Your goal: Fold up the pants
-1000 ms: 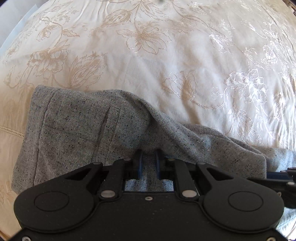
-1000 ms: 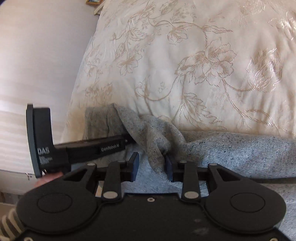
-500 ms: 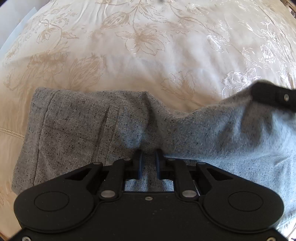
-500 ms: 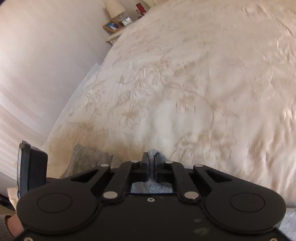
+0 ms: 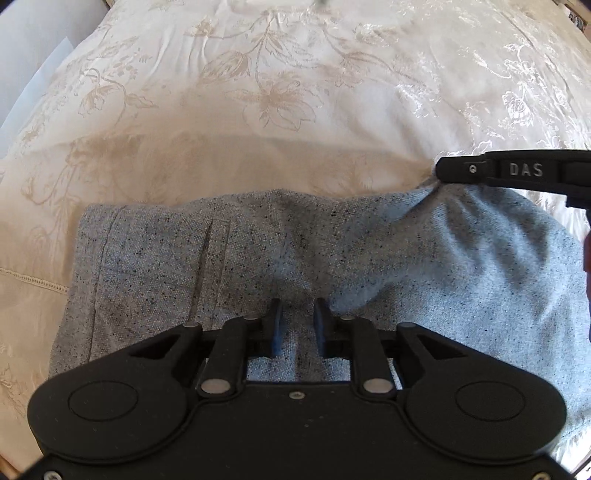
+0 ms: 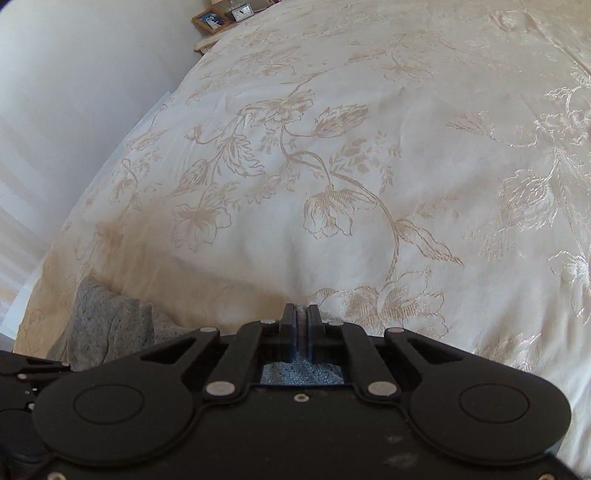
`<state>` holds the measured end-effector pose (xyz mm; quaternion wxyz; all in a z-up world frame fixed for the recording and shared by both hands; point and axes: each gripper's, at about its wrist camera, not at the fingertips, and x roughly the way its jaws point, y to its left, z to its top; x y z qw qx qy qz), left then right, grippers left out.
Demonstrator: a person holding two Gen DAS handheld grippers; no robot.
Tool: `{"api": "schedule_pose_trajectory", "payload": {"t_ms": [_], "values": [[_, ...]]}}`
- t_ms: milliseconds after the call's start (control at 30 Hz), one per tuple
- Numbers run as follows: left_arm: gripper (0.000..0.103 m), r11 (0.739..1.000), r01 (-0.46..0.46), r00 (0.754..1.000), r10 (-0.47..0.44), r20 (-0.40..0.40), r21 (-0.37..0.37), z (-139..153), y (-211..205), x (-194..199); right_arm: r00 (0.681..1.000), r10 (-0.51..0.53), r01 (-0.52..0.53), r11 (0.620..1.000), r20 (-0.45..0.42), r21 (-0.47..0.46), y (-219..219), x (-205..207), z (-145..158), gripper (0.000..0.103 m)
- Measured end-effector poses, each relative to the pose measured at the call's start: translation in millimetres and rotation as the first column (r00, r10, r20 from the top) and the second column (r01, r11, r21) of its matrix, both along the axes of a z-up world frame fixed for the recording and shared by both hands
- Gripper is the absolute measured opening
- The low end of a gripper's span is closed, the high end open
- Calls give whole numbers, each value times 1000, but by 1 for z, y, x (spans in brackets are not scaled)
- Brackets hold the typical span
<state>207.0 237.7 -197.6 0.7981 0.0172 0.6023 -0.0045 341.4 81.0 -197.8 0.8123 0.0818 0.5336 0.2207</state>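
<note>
The pants lie on the bedspread at the bed's near edge. The left claw sits over their near middle; the right claw meets their far right corner. Behind the bed, at the far left by the wall, a nightstand carries a picture frame and a clock.

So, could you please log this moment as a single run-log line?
task: fold pants | left claw: shut on speckled grey woven pants | right claw: shut on pants, raised | surface: cream floral bedspread
</note>
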Motion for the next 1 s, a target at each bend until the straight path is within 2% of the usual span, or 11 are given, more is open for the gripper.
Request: {"api": "schedule_pose_trajectory", "payload": {"t_ms": [133,233,300,367,467,600,633,700,733,833,1000], "values": [[36,999,28,999,-27,-23,27,-13,0,-12,998,-23,23,1000,-57,4,-3,15,-14,5],[36,988,117,993,-116,-12,97,-14,-15,-20,994,-53,52,999,-99,-15,-3,35,-28,1],[36,981,146,989,-145,-13,125,-7,-24,-21,987,-83,88,995,-135,35,-12,47,-27,3],[36,986,135,991,-136,5,95,8,-26,-18,983,-143,156,981,-112,116,-31,46,-13,15],[36,991,130,988,-130,85,12,35,-30,-6,977,-197,208,966,-87,152,-64,34,6,18],[40,978,209,973,-207,100,-18,28,-44,20,979,-202,205,971,-37,120,-92,1,25,18],[41,975,221,971,-222,89,20,18,-46,26,982,-189,190,976,-21,102,-96,-10,30,18],[37,972,160,986,-167,27,172,-6,-42,38,988,-151,149,987,16,56,-98,-33,40,18],[33,978,111,994,-113,0,177,-19,-26,47,991,-130,129,991,31,37,-98,-44,45,18],[32,999,1,1000,-1,-16,49,-19,-2,56,997,-69,69,998,39,9,-94,-77,51,18],[32,992,68,998,-68,1,105,-12,-14,48,997,-61,57,994,-43,-88,-93,-96,20,18]]}}
